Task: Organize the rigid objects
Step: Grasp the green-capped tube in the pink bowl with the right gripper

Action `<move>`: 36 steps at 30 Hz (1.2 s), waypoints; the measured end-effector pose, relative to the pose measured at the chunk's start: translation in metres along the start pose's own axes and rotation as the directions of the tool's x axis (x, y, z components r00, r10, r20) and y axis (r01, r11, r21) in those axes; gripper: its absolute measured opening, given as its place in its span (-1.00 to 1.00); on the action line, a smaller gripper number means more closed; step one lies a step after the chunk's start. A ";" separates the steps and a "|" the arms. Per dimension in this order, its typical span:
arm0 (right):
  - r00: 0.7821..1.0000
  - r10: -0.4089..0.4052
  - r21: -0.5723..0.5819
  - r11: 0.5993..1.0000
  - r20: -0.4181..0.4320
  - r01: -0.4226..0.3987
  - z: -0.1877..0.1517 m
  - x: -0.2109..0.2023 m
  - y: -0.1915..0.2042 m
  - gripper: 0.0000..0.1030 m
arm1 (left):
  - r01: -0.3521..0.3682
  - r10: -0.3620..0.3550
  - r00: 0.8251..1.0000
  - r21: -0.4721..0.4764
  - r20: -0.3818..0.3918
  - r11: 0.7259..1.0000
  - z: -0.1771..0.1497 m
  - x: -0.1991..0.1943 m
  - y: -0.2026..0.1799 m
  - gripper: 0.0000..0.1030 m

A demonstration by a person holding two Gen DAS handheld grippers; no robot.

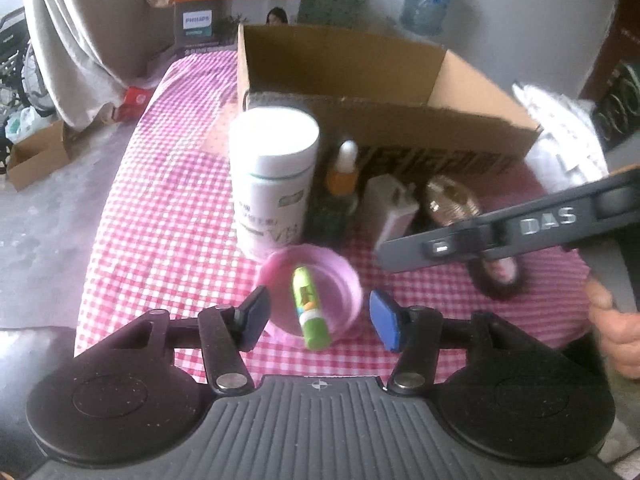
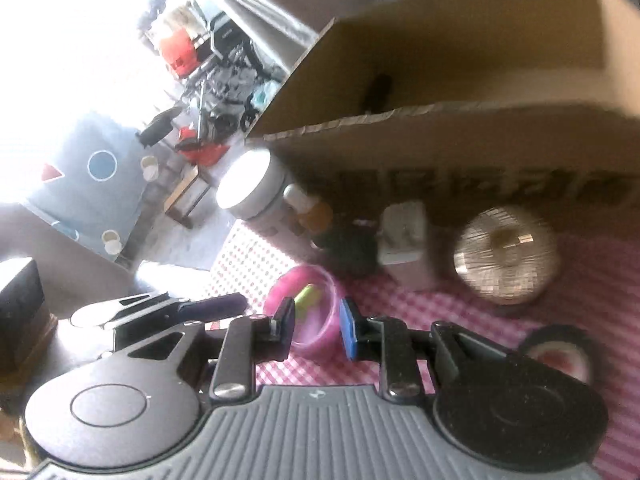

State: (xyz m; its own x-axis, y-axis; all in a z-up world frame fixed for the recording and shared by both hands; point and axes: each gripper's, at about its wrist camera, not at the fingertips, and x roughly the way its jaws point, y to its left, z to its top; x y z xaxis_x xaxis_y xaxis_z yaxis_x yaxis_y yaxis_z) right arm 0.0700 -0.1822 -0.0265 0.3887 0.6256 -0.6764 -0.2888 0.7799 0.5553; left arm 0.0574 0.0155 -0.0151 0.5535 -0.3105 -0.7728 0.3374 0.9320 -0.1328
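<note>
A pink bowl (image 1: 316, 292) holding a green tube (image 1: 310, 308) sits on the pink checked cloth. My left gripper (image 1: 318, 318) is open, its pads on either side of the bowl. Behind the bowl stand a white jar (image 1: 274, 176), a dropper bottle (image 1: 340, 188), a white charger (image 1: 390, 208) and a gold-lidded jar (image 1: 450, 200), in front of an open cardboard box (image 1: 400, 120). My right gripper (image 2: 316, 328) is open just above the bowl (image 2: 308, 308); its body crosses the left wrist view (image 1: 500, 232). A dark tape roll (image 2: 560, 356) lies at the right.
The table edge drops to the floor on the left (image 1: 60, 220). A Philips box (image 1: 208, 12) and a water bottle (image 1: 428, 0) stand behind the cardboard box. White plastic (image 1: 560, 128) lies at the right. My left gripper's finger shows in the right wrist view (image 2: 216, 306).
</note>
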 end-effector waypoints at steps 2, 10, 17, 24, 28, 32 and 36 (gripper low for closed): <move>1.000 -0.014 0.016 1.000 -0.020 0.014 0.002 0.011 0.000 -0.48 | -0.017 0.017 1.000 0.010 -0.017 1.000 0.000 0.005 0.001 -0.07; 0.995 -0.061 -0.011 0.998 -0.078 0.060 0.000 0.040 -0.004 -0.65 | 0.002 -0.001 0.999 0.018 -0.050 1.000 0.000 0.013 0.001 -0.30; 0.992 -0.104 -0.060 0.993 -0.067 0.100 -0.003 0.030 -0.005 -0.79 | 0.055 -0.055 0.995 0.002 -0.078 0.998 0.004 0.021 -0.008 -0.42; 0.988 -0.149 -0.010 0.989 -0.043 0.149 -0.017 0.003 -0.025 -0.79 | 0.157 -0.155 0.980 0.007 -0.121 0.988 0.011 0.036 -0.031 -0.47; 0.985 -0.172 0.042 0.984 -0.025 0.173 -0.027 -0.018 -0.040 -0.79 | 0.200 -0.193 0.971 0.040 -0.142 0.979 0.013 0.044 -0.053 -0.47; 0.989 -0.146 0.096 0.985 0.014 0.144 -0.031 -0.037 -0.053 -0.75 | 0.182 -0.168 0.972 0.071 -0.162 0.981 0.017 0.053 -0.065 -0.47; 0.996 -0.070 0.160 0.985 0.051 0.061 -0.027 -0.052 -0.058 -0.74 | 0.178 -0.166 0.970 0.057 -0.179 0.982 0.020 0.058 -0.068 -0.46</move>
State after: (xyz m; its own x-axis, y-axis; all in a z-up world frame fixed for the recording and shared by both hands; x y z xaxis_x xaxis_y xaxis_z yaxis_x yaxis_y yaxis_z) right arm 0.0431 -0.2596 -0.0370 0.4523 0.5677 -0.6879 -0.1212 0.8032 0.5832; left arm 0.0823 -0.0697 -0.0385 0.3444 -0.4220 -0.8386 0.4736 0.8494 -0.2329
